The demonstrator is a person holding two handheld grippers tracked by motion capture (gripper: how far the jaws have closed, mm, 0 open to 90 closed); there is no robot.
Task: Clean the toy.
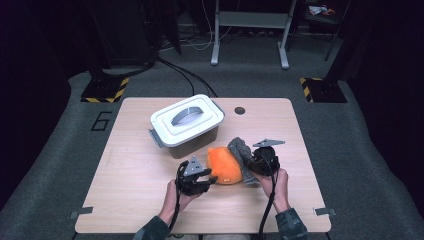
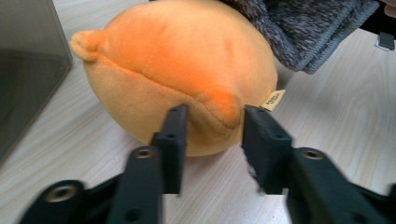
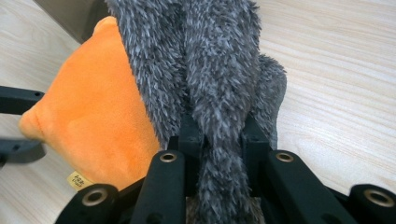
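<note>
While the right gripper (image 3: 217,133) pinches the grey fuzzy cloth (image 3: 205,65) to lift it clear, the left gripper (image 2: 212,128) sits spread around the orange plush's (image 2: 177,70) corner, steadying it.

A lab: hazard-striped stand bases (image 1: 105,90), floor cables (image 1: 187,75), numbered floor.

white lidded box (image 1: 187,125) on wooden table (image 1: 130,175); grey floor (image 1: 50,165), black cables (image 1: 187,77)
</note>
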